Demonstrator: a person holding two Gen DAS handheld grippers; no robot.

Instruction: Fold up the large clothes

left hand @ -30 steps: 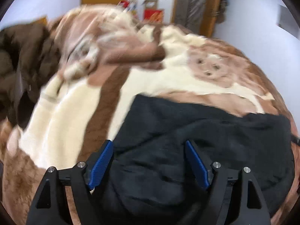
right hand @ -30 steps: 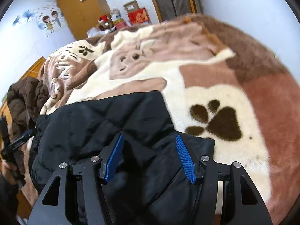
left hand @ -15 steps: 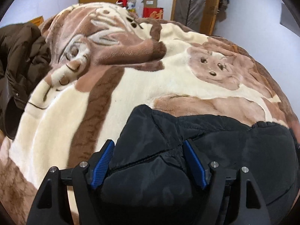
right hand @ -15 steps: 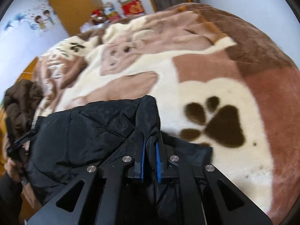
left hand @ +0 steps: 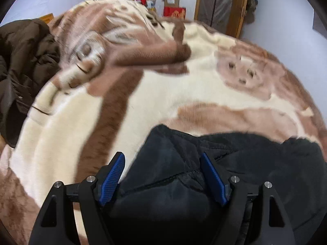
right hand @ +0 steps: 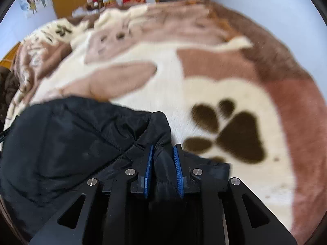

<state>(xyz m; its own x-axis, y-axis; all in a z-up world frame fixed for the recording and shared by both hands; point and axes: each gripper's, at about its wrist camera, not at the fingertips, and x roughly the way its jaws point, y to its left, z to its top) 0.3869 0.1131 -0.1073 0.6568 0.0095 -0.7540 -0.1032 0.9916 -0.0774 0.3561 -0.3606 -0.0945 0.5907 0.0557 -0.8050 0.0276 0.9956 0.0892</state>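
Black padded jacket point(right hand: 67, 143) lay on the fleece blanket point(right hand: 204, 81), spread leftward from the right gripper point(right hand: 162, 159), whose jaws had just eased wider yet bracketed a jacket fold. Left gripper point(left hand: 163, 175) stood apart, straddling the opposite corner ungripped, so I judged the right nearer to lifting.

Left gripper point(left hand: 162, 164) jaws wide, angled downward. Right gripper point(right hand: 162, 153) jaws narrow, just been opening.

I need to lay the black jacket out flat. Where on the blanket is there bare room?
Bare stretches: the cream patch around the dark paw print, right of the black padded jacket, and the cream band between it and the bear face. The brown puffy coat crowds the left edge.
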